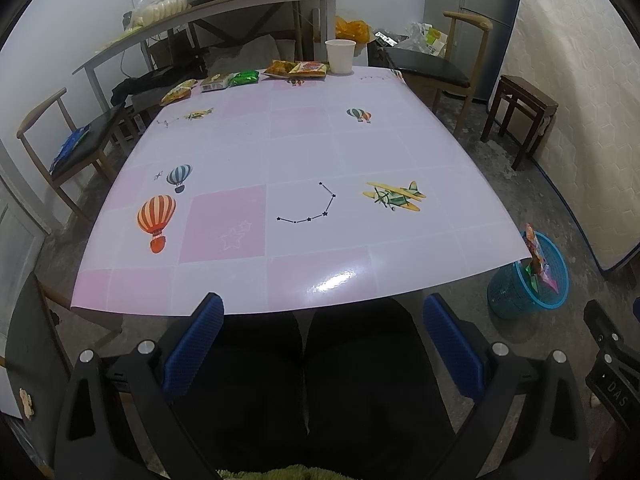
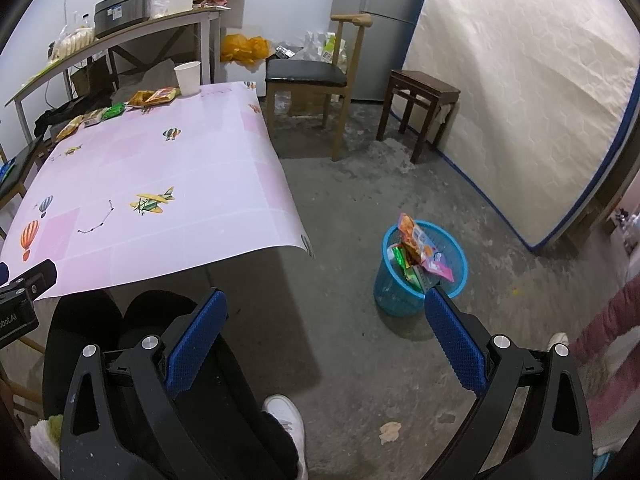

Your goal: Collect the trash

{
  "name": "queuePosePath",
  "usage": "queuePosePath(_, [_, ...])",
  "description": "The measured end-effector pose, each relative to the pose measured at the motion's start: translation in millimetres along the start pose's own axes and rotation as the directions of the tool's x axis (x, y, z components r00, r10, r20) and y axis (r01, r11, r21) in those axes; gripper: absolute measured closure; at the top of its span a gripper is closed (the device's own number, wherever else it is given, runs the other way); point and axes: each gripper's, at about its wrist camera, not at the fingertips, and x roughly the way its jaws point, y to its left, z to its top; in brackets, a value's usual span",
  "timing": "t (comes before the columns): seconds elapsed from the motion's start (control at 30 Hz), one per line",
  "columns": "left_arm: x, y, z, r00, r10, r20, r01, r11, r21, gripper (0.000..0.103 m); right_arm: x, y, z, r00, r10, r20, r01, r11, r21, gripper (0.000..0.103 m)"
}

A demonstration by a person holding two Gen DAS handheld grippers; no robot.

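Observation:
Several snack wrappers (image 1: 296,69) lie along the far edge of the pink table (image 1: 304,152), next to a white paper cup (image 1: 340,56). They also show in the right wrist view (image 2: 154,97), beside the cup (image 2: 188,73). A blue mesh trash basket (image 2: 420,268) on the floor right of the table holds several wrappers; it also shows in the left wrist view (image 1: 532,280). My left gripper (image 1: 322,312) is open and empty at the table's near edge. My right gripper (image 2: 324,308) is open and empty above the floor, left of the basket.
A wooden chair (image 2: 316,76) and a dark stool (image 2: 420,96) stand beyond the table on the right. Another chair (image 1: 76,140) stands at its left. A mattress (image 2: 520,92) leans on the right wall. A cluttered side desk (image 1: 208,12) is behind. My legs are below the grippers.

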Motion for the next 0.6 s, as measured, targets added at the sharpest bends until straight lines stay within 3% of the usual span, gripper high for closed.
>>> queuePosePath(0.6, [-0.2, -3.2, -2.8, 1.0, -0.004, -0.005, 0.004, 1.0, 0.007, 0.005, -1.0, 2.9, -0.1, 1.0, -0.002, 0.003, 0.002, 1.0, -0.009, 0.008])
